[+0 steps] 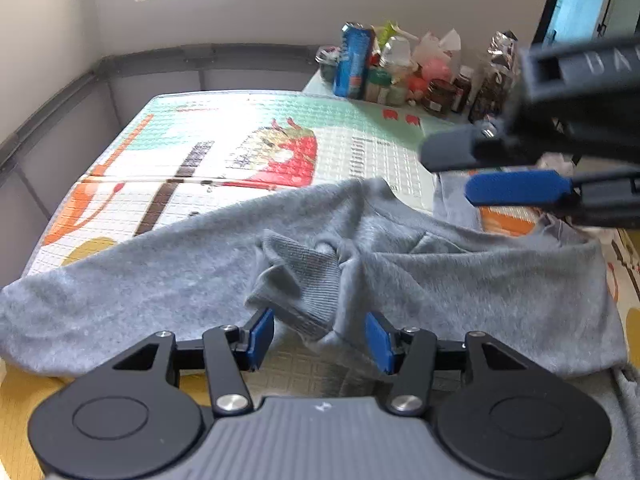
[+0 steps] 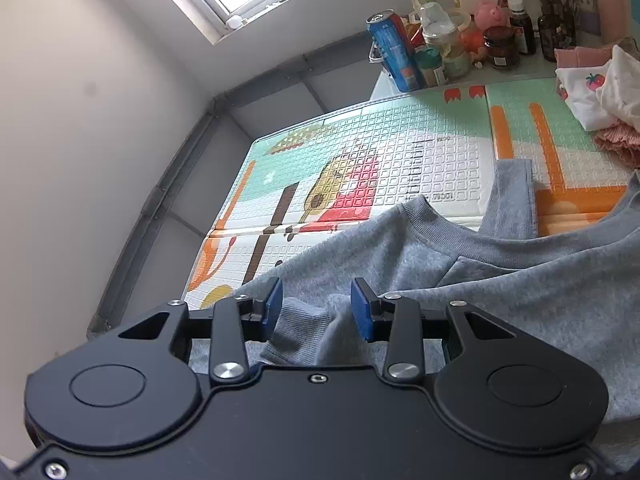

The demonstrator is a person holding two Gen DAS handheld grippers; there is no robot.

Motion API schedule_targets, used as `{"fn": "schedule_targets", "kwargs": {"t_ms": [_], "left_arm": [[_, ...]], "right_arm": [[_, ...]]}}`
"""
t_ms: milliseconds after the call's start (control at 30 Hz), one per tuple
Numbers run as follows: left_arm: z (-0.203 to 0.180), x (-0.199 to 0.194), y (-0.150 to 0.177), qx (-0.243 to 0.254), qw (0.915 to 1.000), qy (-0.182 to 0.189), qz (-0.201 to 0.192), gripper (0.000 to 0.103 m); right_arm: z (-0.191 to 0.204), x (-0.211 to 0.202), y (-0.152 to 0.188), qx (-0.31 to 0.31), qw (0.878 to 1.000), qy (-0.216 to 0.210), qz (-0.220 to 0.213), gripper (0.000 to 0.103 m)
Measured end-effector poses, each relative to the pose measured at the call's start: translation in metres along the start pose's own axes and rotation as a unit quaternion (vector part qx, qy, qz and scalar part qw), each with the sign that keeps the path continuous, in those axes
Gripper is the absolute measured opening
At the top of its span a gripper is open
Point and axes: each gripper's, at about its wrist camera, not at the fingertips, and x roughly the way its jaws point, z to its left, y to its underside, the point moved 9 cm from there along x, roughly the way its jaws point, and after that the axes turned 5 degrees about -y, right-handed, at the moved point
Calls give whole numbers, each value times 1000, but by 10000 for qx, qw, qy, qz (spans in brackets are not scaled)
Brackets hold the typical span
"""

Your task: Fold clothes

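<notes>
A grey sweatshirt (image 1: 460, 280) lies spread over the patterned play mat (image 1: 224, 148), and its ribbed cuff (image 1: 300, 280) is bunched on top near the middle. My left gripper (image 1: 320, 338) is open, its blue pads on either side of the cuff's near edge without closing on it. The right gripper (image 1: 480, 170) hovers open above the garment's right side. In the right wrist view the right gripper (image 2: 318, 312) is open over the ribbed cuff (image 2: 296, 332). The sweatshirt's neckline (image 2: 440, 224) and a sleeve (image 2: 512, 200) lie beyond it.
Cans, jars and bottles (image 2: 460, 40) crowd the far edge of the surface. A pile of white and pink clothes (image 2: 600, 96) sits at the far right. A grey padded rail (image 1: 60, 112) runs along the wall on the left and at the back.
</notes>
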Motion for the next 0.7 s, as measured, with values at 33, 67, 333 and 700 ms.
{"fn": "schedule_targets", "kwargs": {"t_ms": [33, 67, 333, 700], "left_arm": [[2, 0, -1, -1, 10000, -21, -12, 54], [2, -3, -2, -9, 10000, -30, -29, 54], [-25, -19, -20, 268, 9989, 216, -312, 56], [-136, -18, 0, 1340, 9854, 994, -349, 70]], "right_arm": [[0, -2, 1, -10, 10000, 8, 0, 36], [-1, -4, 2, -20, 10000, 16, 0, 36], [-33, -42, 8, -34, 9994, 341, -108, 36], [-156, -142, 25, 703, 9896, 1177, -438, 36]]}}
